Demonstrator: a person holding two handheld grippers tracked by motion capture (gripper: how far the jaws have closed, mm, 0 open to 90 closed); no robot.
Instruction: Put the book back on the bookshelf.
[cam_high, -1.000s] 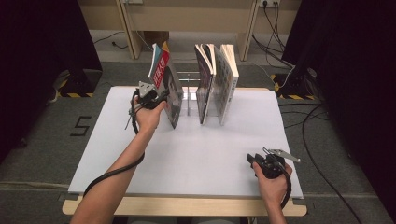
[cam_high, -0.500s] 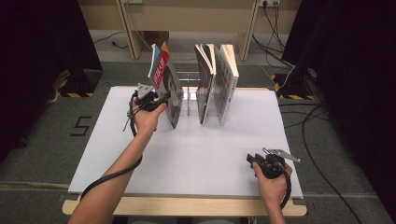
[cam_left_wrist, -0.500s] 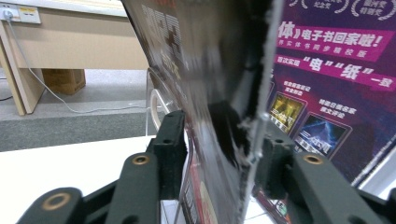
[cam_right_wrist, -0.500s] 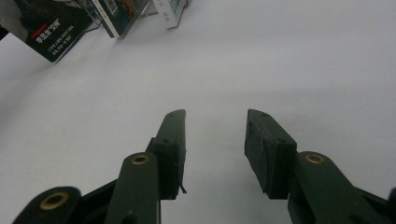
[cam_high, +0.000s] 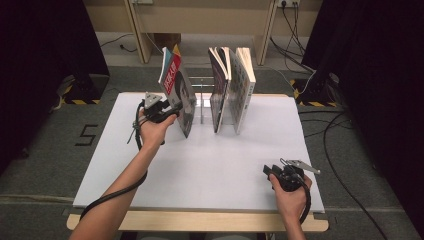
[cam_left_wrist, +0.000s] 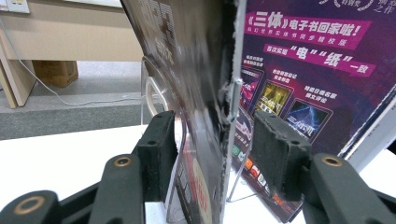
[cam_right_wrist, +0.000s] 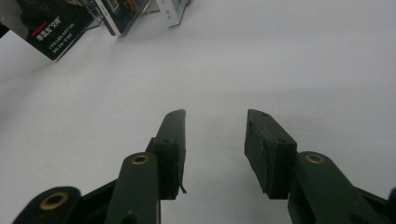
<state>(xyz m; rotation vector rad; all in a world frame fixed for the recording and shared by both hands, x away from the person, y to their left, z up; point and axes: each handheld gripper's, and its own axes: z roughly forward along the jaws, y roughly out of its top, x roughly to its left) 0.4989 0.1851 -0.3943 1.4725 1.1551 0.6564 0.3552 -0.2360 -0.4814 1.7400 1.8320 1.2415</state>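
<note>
Letting go of the leaning book (cam_left_wrist: 201, 116) in the clear stand at the worktop's (cam_high: 210, 165) far edge, the left tool (cam_left_wrist: 212, 154) has just been opening, pads clear; back out straight. The right tool (cam_right_wrist: 215, 149) rests apart, empty.

Your high view is lit from overhead: the white table (cam_high: 200, 170) comes up bright and even, while both side edges drop into near black. Your forearms throw only soft, faint shadows. In your left gripper view the book (cam_left_wrist: 196, 93) sits so close it smears out of focus, yet the purple cover (cam_left_wrist: 308, 60) beside it reads sharply. In your right gripper view the tabletop (cam_right_wrist: 280, 60) glares pale and featureless, dimming toward the corners, and the books (cam_right_wrist: 56, 23) at top bend with lens distortion.
</note>
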